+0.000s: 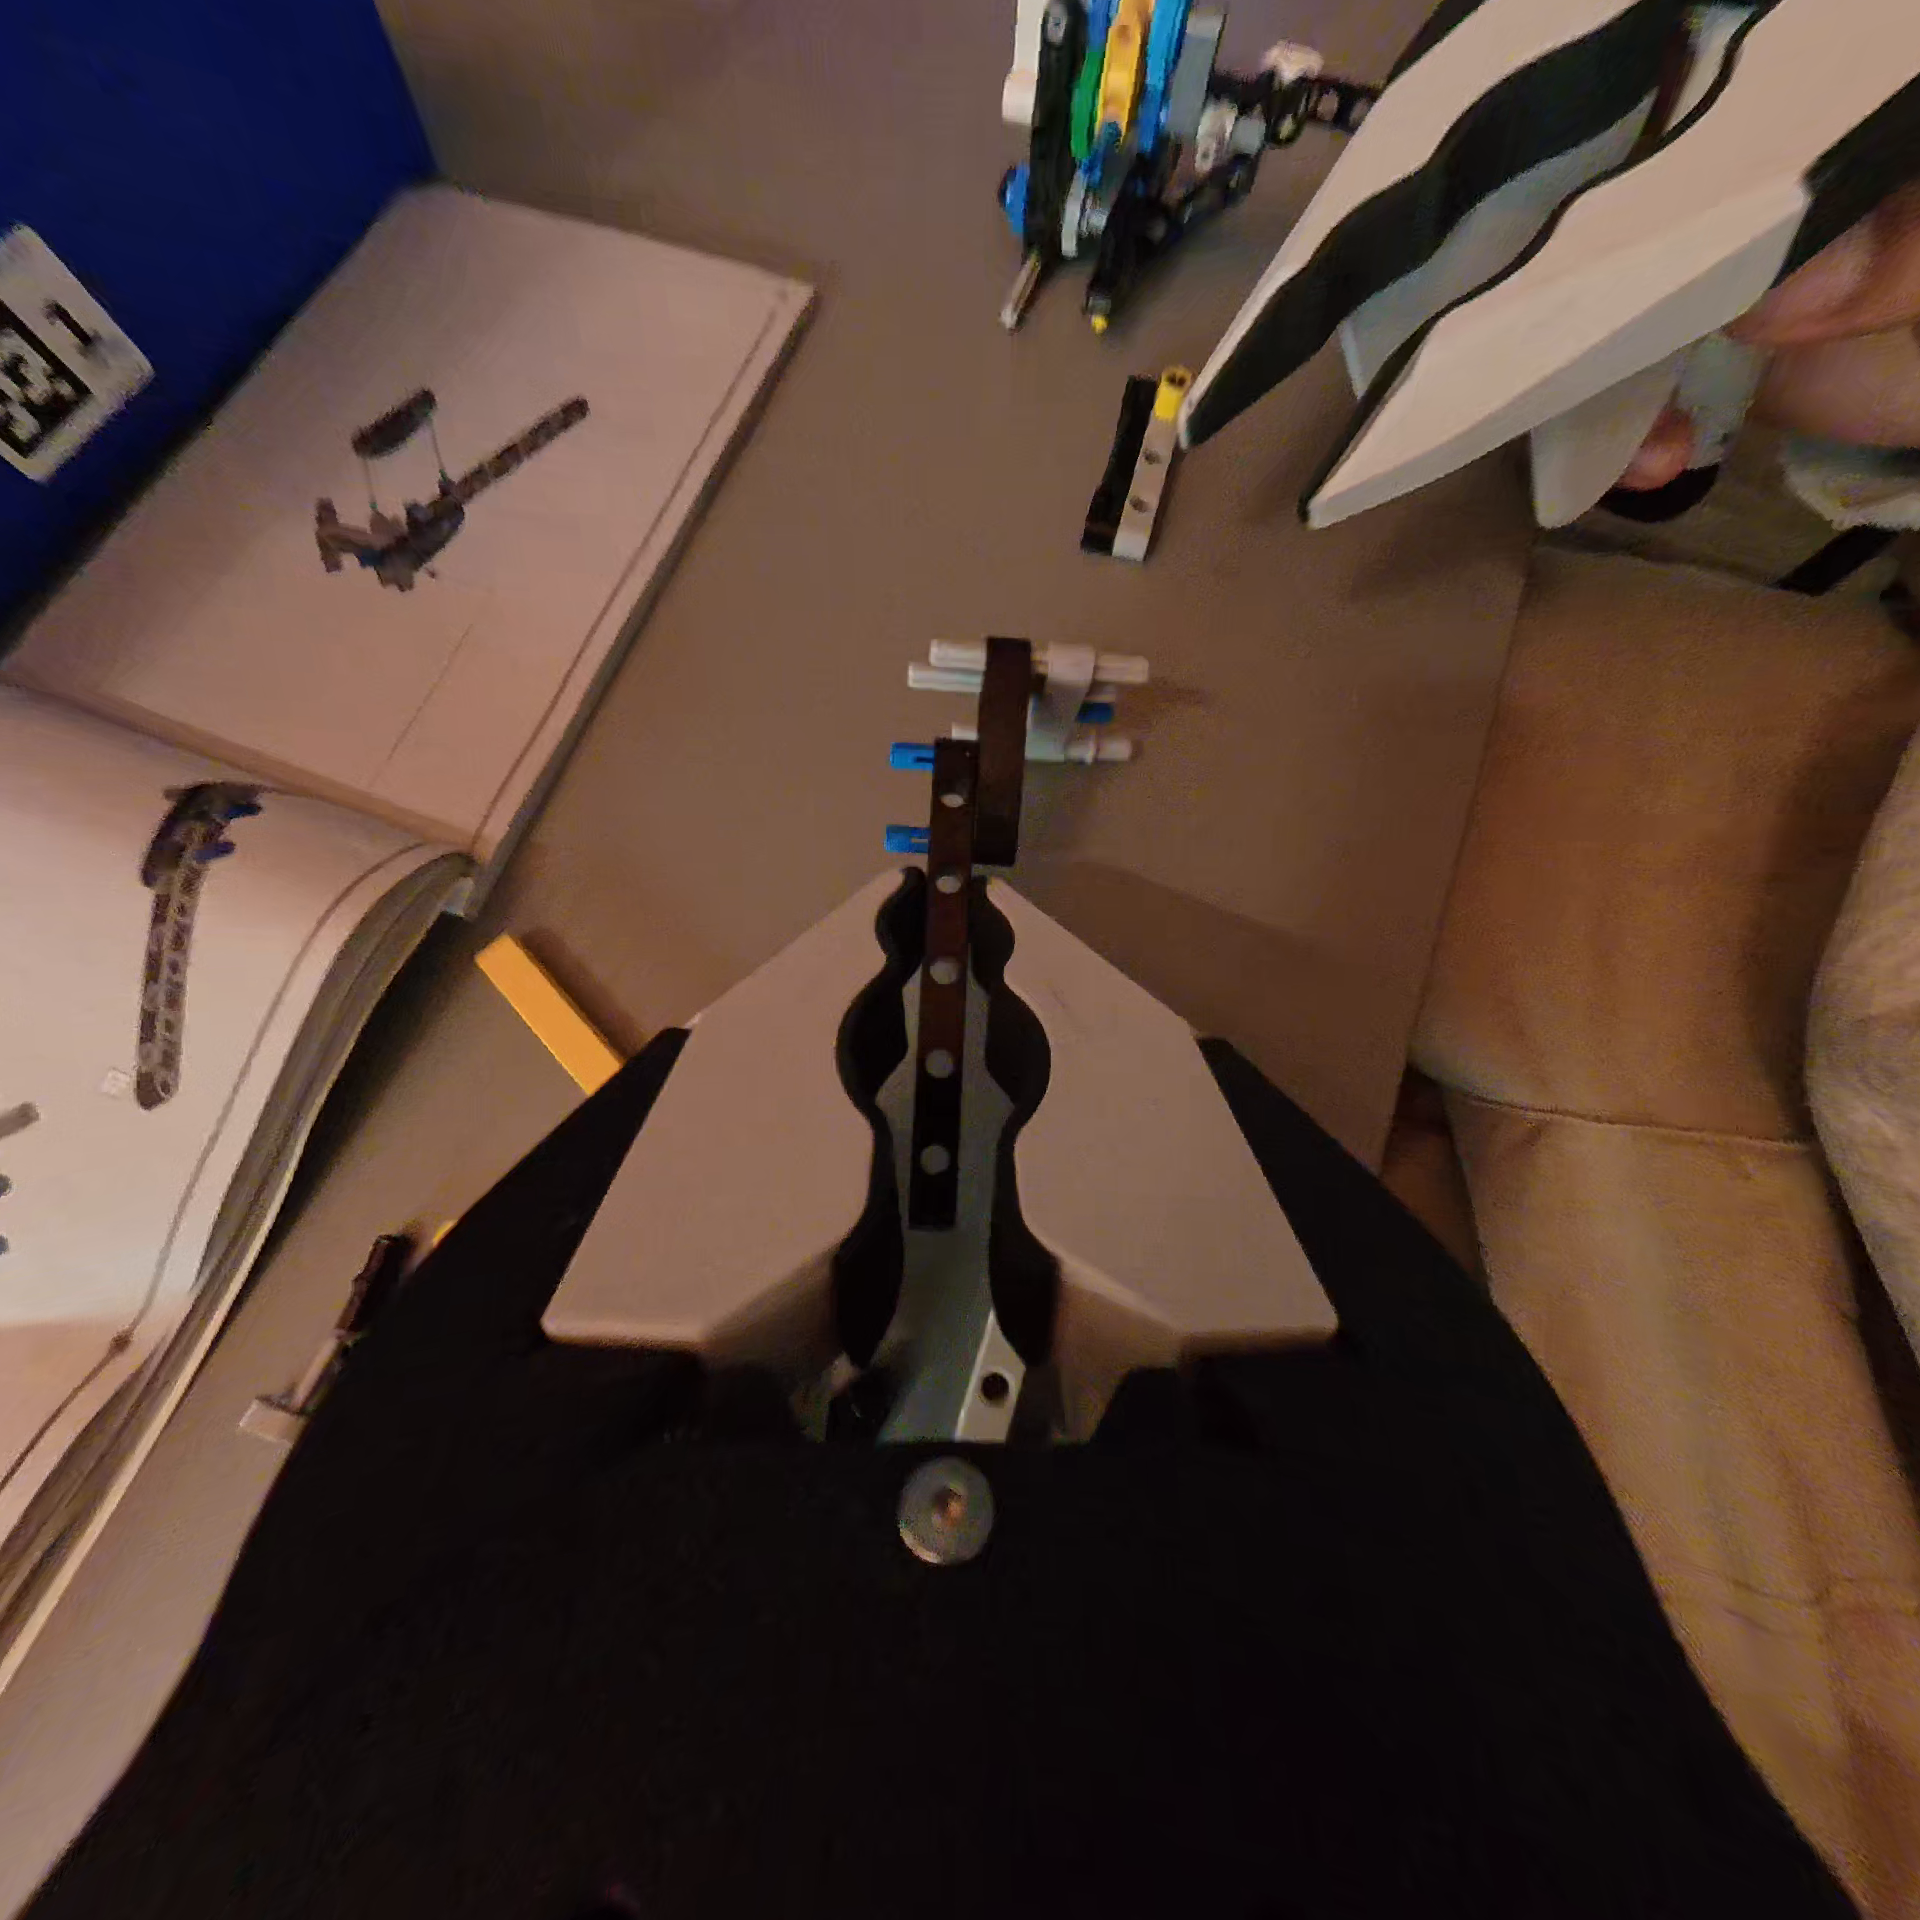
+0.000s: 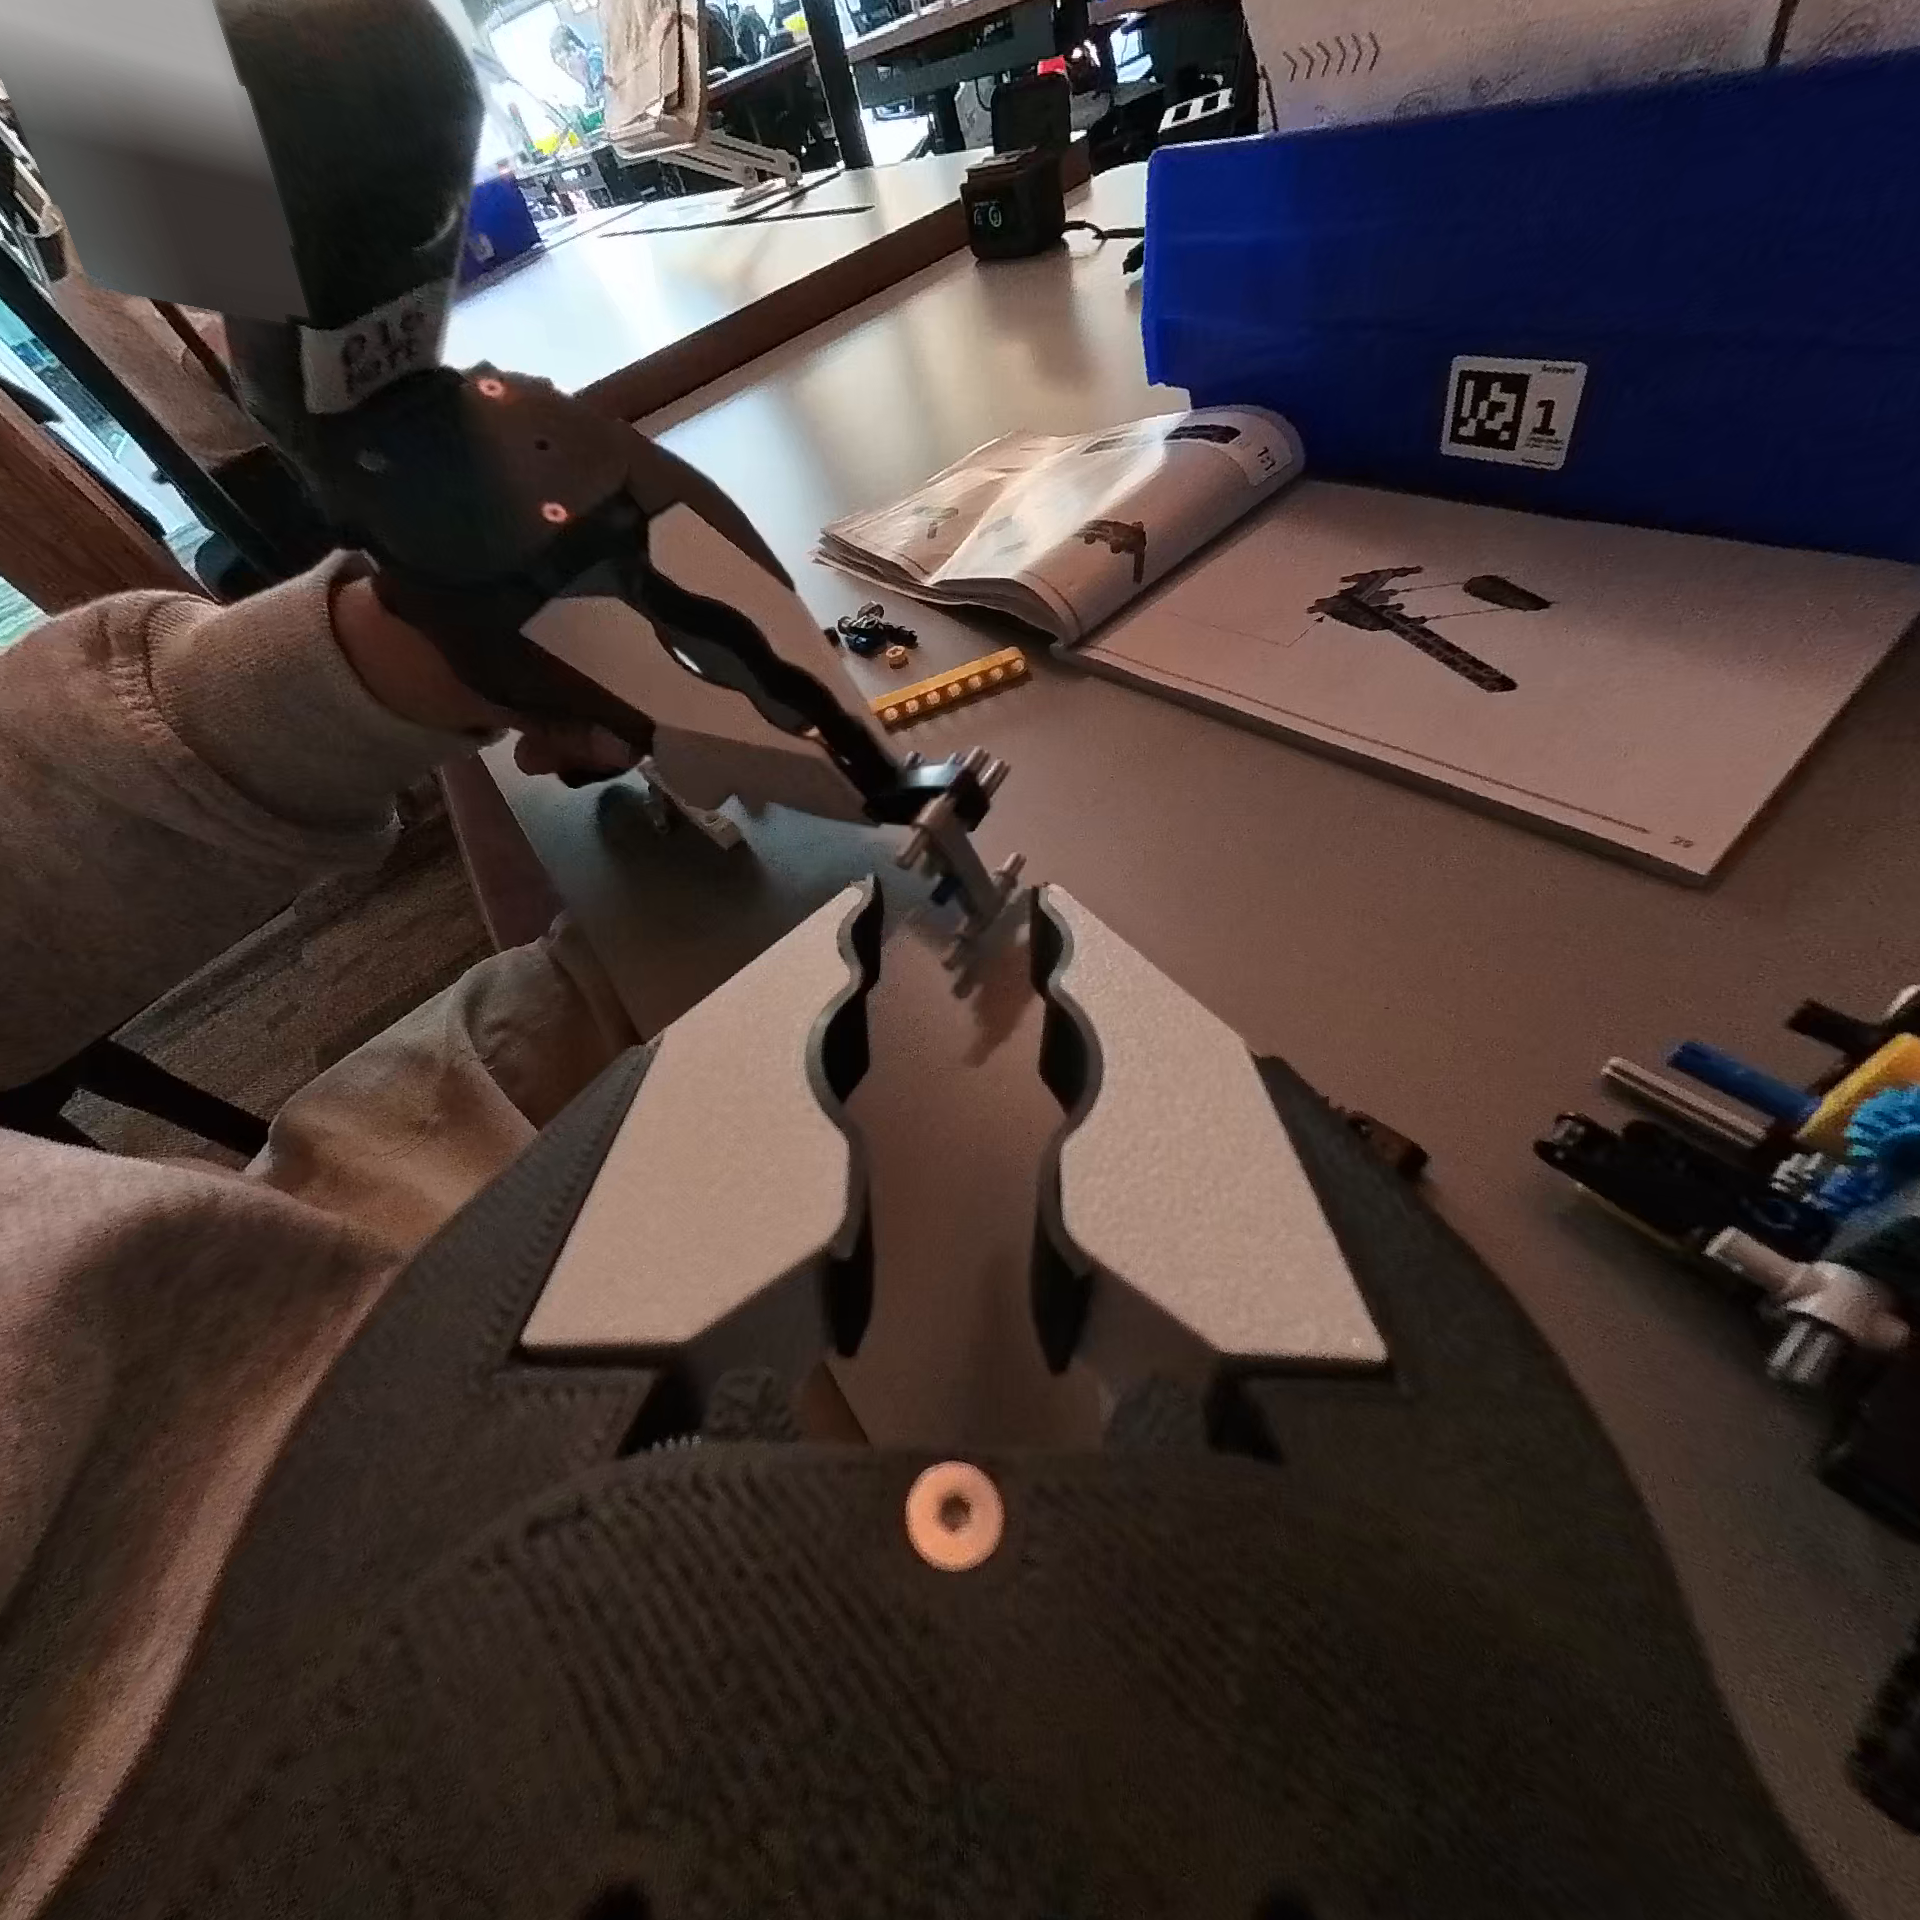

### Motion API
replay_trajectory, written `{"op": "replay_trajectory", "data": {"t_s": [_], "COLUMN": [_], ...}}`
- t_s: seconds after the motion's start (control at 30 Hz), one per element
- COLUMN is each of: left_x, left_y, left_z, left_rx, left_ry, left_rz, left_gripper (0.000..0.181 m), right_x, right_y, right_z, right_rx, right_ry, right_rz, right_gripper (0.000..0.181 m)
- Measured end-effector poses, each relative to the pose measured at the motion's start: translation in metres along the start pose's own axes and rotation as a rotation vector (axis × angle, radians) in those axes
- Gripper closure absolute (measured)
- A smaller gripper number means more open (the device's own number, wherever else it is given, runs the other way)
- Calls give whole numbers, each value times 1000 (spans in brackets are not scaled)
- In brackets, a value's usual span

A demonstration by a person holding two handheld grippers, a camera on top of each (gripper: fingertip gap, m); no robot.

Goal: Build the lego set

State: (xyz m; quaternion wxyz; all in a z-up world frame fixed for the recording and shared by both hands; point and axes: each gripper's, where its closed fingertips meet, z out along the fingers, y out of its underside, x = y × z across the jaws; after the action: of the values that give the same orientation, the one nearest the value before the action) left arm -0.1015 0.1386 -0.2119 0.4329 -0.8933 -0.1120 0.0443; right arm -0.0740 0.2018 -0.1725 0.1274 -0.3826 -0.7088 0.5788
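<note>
My left gripper (image 1: 951, 883) is shut on a black holed beam (image 1: 943, 1018) with a light grey piece beside it. The beam sticks out past the fingertips and carries blue pins (image 1: 906, 755) and a grey connector with light grey axles (image 1: 1060, 696). In the right wrist view the left gripper (image 2: 883, 800) holds this assembly (image 2: 961, 842) low over the table. My right gripper (image 2: 956, 904) is open. The assembly's grey end sits just at its fingertips, with a gap on both sides. The right gripper also shows at the upper right of the left wrist view (image 1: 1257, 468).
An open instruction booklet (image 2: 1403, 665) lies before a blue bin (image 2: 1507, 260). A yellow beam (image 2: 951, 686) and small loose parts (image 2: 873, 629) lie near it. A partly built model (image 1: 1112, 135) and a black-and-grey beam pair (image 1: 1132, 468) stand farther off. Some 9 cm of space lies between my two pairs of fingers.
</note>
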Motion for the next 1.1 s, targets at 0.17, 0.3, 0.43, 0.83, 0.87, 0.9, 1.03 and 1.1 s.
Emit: {"op": "replay_trajectory", "data": {"t_s": [0.17,0.3,0.43,0.83,0.87,0.9,1.03,1.1], "left_x": [5,8,13,32,34,35,38,38], "left_y": [-6,-10,-17,-40,-41,-42,-43,-43], "left_z": [0,1,-1,-13,-13,-13,-12,-12], "left_rx": [33,54,102,244,249,253,254,254], "left_ry": [13,4,-6,-11,-6,-4,0,1], "left_rz": [20,53,92,205,208,211,214,215], "left_gripper": [176,176,176,176,176,176,176,176], "right_x": [1,1,0,-18,-17,-18,-17,-18], "right_y": [-1,-1,-3,-22,-22,-23,-23,-22], "right_z": [-1,-1,-2,-11,-11,-12,-12,-11], "right_rx": [4,6,18,128,131,136,139,131], "right_ry": [-7,-12,-30,-271,-278,-285,-295,-300], "right_rz": [18,25,44,298,313,324,346,352], "right_gripper": [154,154,152,145,146,147,148,150]}}
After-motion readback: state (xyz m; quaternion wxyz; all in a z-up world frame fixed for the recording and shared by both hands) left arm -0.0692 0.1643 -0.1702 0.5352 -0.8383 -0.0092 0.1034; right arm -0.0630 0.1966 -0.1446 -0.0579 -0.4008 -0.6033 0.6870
